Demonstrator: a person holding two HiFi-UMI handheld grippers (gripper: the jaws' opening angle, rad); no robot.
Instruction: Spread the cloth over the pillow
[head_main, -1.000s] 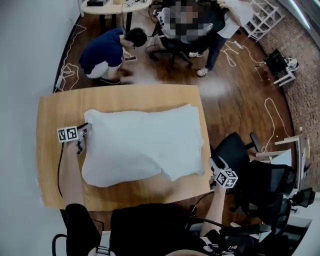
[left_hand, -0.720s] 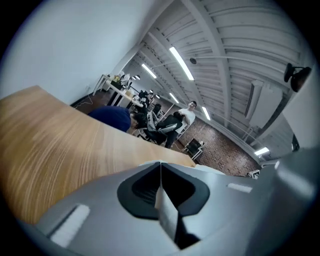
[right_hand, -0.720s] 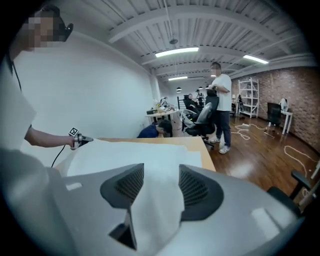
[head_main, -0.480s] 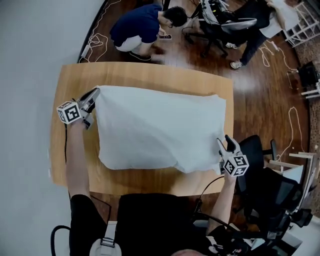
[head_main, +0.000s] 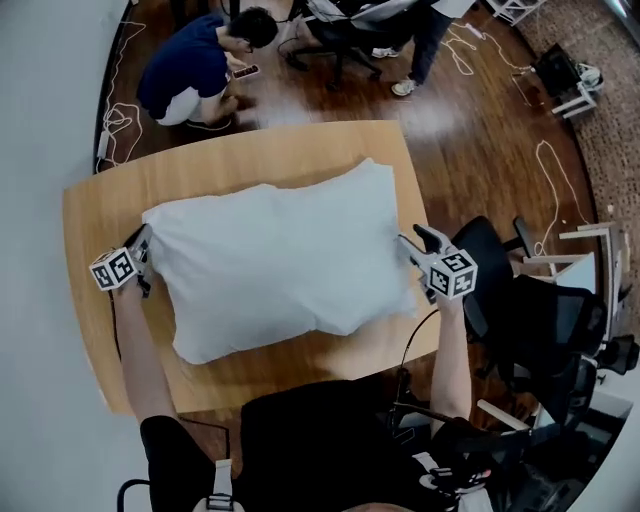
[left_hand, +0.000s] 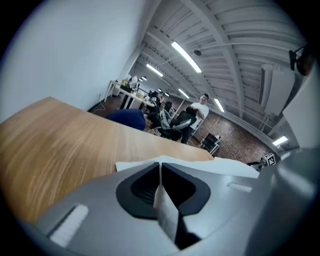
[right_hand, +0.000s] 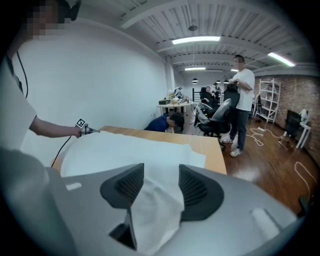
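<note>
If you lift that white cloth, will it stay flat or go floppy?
Probably floppy: the cloth bunches into soft folds in the right hand-held gripper and pinches thin in the left hand-held gripper. Likely light too, since two small grips at its edges seem enough.

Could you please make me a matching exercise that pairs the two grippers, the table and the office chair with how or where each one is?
1 left gripper
2 right gripper
3 table
4 office chair

A black, on the floor
B wooden, under the white cloth
C jaws wider apart, round a thick fold of cloth
D jaws nearly together on a thin cloth edge

Pairs: 1-D; 2-C; 3-B; 4-A
</note>
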